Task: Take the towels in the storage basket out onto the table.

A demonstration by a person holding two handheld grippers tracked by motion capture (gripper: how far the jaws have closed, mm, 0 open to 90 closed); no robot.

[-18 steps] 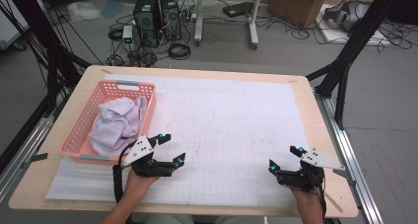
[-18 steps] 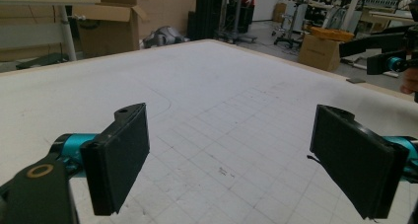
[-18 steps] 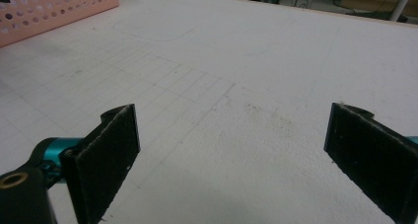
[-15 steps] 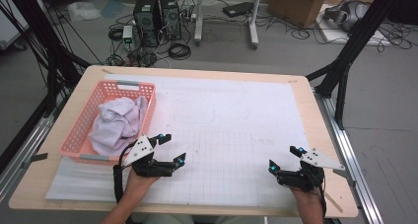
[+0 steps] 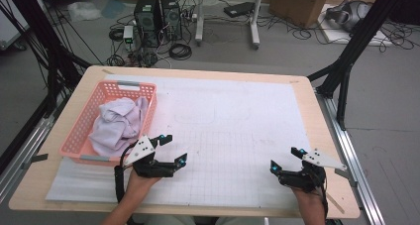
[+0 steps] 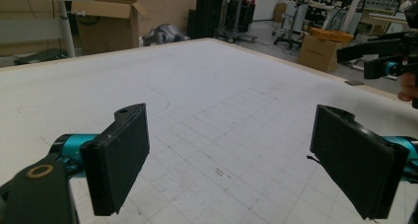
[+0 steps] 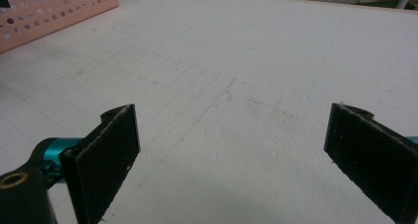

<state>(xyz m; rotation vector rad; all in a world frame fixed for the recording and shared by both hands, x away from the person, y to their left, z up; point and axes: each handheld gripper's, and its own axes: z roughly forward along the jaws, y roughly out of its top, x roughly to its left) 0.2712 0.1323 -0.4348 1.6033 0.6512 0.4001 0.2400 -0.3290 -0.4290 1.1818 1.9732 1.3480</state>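
A pink plastic basket (image 5: pixel 81 131) stands on the left of the table with a crumpled pale lilac cloth (image 5: pixel 116 123) inside. Just right of its near corner, my left gripper (image 5: pixel 174 148) rests low over the white gridded mat (image 5: pixel 233 116), open and empty. In the left gripper view its jaws stand wide apart (image 6: pixel 229 160) over bare mat. Near the table's front right corner my right gripper (image 5: pixel 285 159) is open too, with nothing between its jaws (image 7: pixel 231 150). The basket's wall (image 7: pixel 44 9) shows at the top left of the right gripper view.
The mat covers most of the wooden table (image 5: pixel 327 136), with a faint drawn outline (image 5: pixel 195 113) at its middle. Black frame legs (image 5: pixel 346 61) stand off the right side. Computer towers (image 5: pixel 156 12), cables and cardboard boxes (image 5: pixel 297 2) lie on the floor beyond the far edge.
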